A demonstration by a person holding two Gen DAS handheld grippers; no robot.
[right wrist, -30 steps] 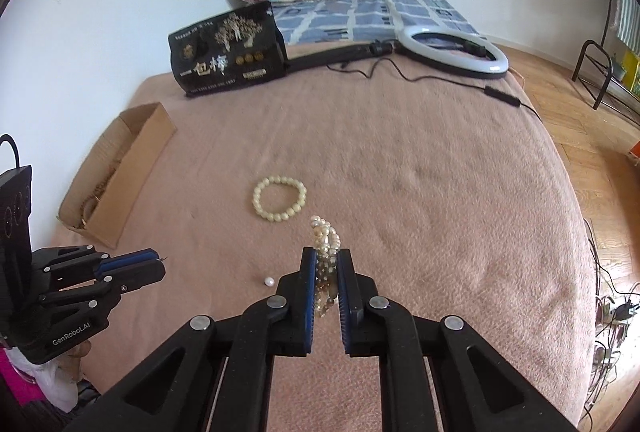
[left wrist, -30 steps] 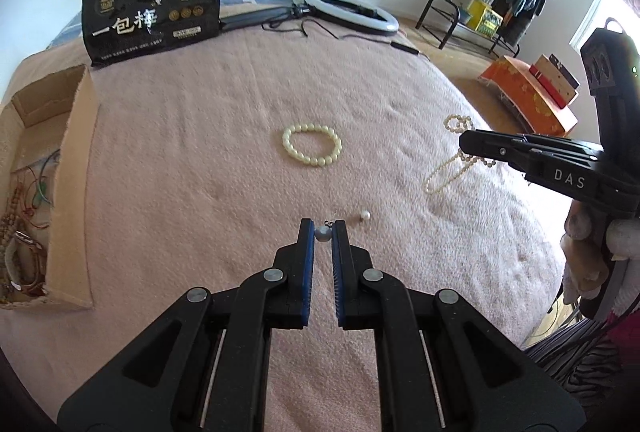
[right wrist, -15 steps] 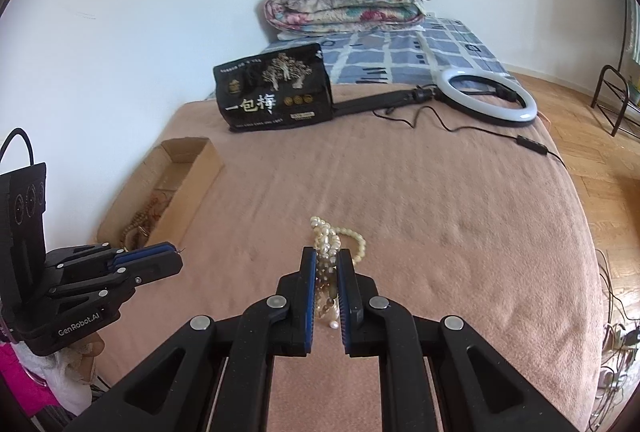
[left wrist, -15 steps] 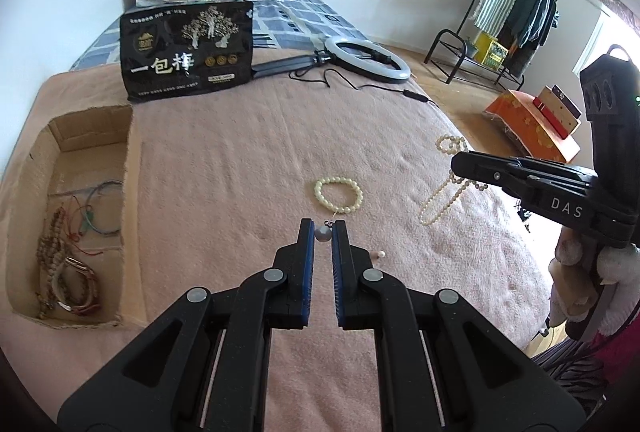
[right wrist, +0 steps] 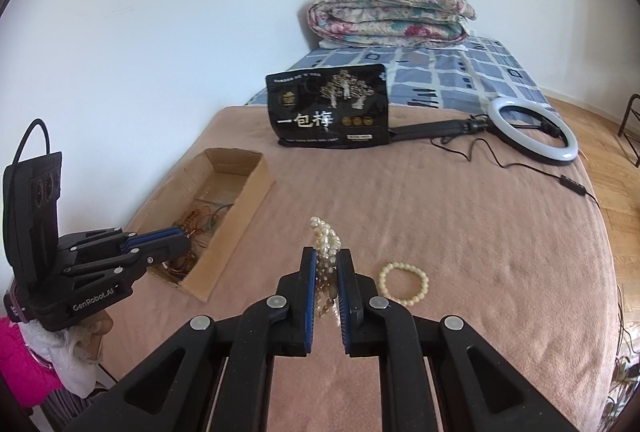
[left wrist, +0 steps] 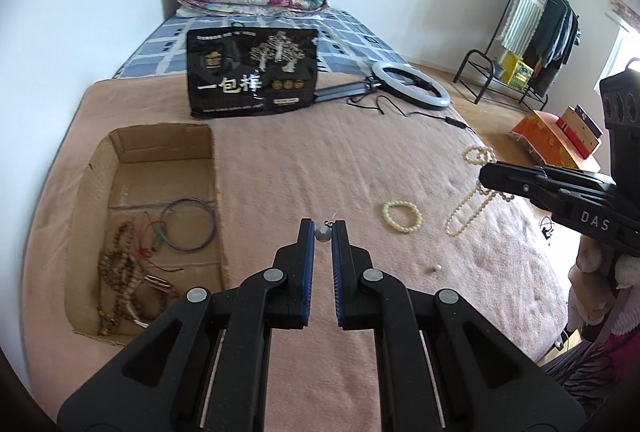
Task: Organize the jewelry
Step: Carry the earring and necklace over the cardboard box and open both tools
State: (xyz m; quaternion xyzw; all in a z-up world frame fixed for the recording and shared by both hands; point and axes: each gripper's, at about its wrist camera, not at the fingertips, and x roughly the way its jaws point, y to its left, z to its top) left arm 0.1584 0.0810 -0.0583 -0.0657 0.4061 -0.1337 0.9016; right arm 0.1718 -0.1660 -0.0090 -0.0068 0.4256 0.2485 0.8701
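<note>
Left wrist view: since the earlier frames, the left gripper (left wrist: 323,230) has lifted off the pink blanket (left wrist: 340,168) and swung toward the cardboard box (left wrist: 160,156), which now shows its full interior. The jaws stand narrow, clamped on a small grey bead earring (left wrist: 322,233). The right gripper (left wrist: 486,174) carries a pearl necklace (left wrist: 464,216) that hangs free below it. A cream bead bracelet (left wrist: 401,216) and one loose pearl (left wrist: 437,267) lie on the blanket. The box already contains wooden beads and cord bracelets. Judgement: both items are in transit to the box; release follows. Legible: "DAS" on the right gripper body; "一包梅" on the black bag (left wrist: 252,72).

Right wrist view: the right gripper (right wrist: 327,264) is closed narrow on the bunched pearl necklace (right wrist: 326,238). The box (right wrist: 236,168) now lies closer, ahead and to the left. "GenRobot.AI" is printed on the left gripper (right wrist: 176,240).
</note>
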